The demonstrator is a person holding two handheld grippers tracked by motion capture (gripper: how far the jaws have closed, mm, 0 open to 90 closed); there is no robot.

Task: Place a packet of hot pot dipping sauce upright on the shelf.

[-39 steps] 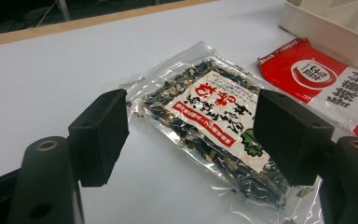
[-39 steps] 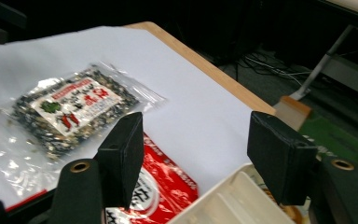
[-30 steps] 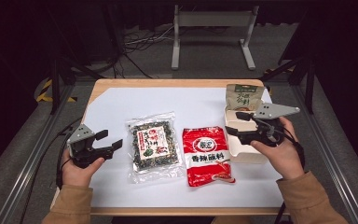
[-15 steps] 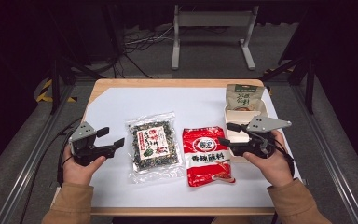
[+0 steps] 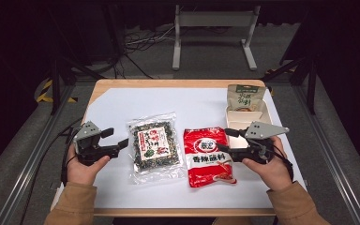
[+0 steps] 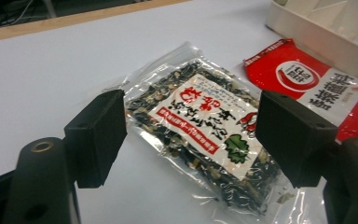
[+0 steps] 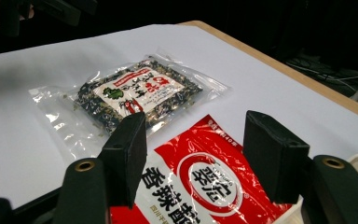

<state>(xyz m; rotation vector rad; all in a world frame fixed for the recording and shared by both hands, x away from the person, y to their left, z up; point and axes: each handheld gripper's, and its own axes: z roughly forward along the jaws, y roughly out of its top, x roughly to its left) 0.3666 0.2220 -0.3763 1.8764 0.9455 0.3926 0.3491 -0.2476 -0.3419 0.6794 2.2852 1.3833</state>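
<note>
The red packet (image 5: 209,157) is a flat, glossy foil pouch, roughly rectangular, with a white round emblem and a white band of characters across its face; its film is crinkled and catches the light. It lies flat on the white table sheet (image 5: 178,105), its long axis running from the person's side toward the far edge, print upright to the person. Just left of the red packet, nearly touching, lies a clear plastic bag of dark dried flakes (image 5: 153,146) with a white-and-red label (its transparent margins are wide and wrinkled), tilted slightly. At the red packet's right edge sits the right gripper (image 5: 222,140), jaws parted after a slight narrowing, pads over the packet's right side without pressing it; nothing is clamped. Beyond the red packet to the right stands a pale, rigid divided tray (image 5: 238,120) holding a green-and-beige pouch (image 5: 243,97) at its far end. Well left of the red packet, past the clear bag, the left gripper (image 5: 116,137) rests spread and empty. Bare sheet lies open beyond the red packet.
</note>
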